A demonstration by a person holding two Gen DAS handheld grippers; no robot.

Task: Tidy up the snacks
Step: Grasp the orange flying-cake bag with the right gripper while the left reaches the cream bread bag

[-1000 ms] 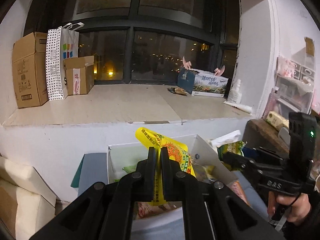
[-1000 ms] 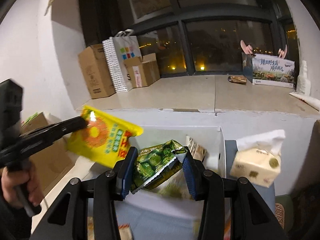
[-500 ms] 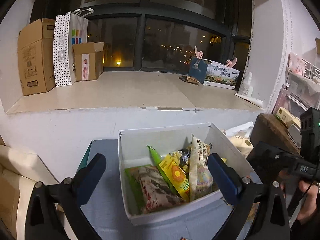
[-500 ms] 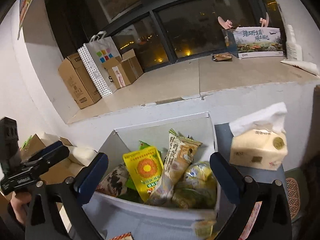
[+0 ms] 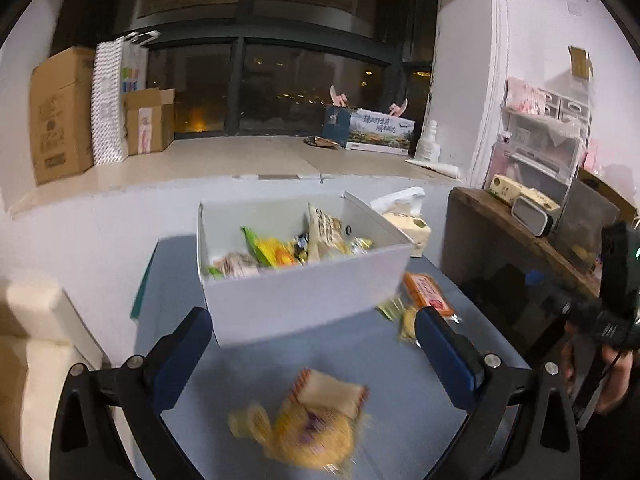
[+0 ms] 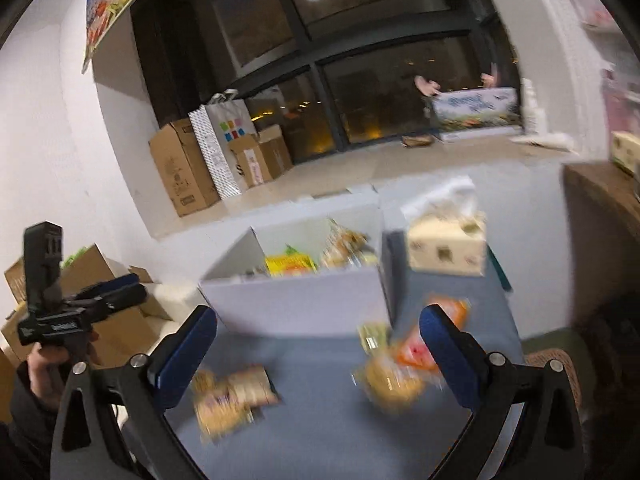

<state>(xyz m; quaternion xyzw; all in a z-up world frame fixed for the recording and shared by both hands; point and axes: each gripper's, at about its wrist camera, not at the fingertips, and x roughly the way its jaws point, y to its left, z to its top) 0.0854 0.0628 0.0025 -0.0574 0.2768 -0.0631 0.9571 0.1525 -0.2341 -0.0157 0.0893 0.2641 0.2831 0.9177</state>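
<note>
Left gripper (image 5: 312,344): jaws spread wide, empty; low centre of the left view, above the desk (image 5: 384,344).
Right gripper (image 6: 318,344): jaws spread wide, empty; low centre of the right view.
Box (image 5: 304,300): white, open-topped, mid-frame on the desk; several packets stand inside it.
Loose snacks: yellow packet (image 5: 316,428) at bottom centre of the left view, between the jaws; orange packet (image 5: 428,294) and small pieces just right of the box.
Tissue pack (image 6: 446,248): right of the box, at its far corner.
Task state: judged partly done; loose packets remain on the desk.
Risk 1: both views are blurred, so a closing grasp may miss or only clip a packet edge.
Risk 2: thin, slippery film may slide out of the jaws during the lift.
Risk 3: an overfilled box may shed packets on insertion.
</note>
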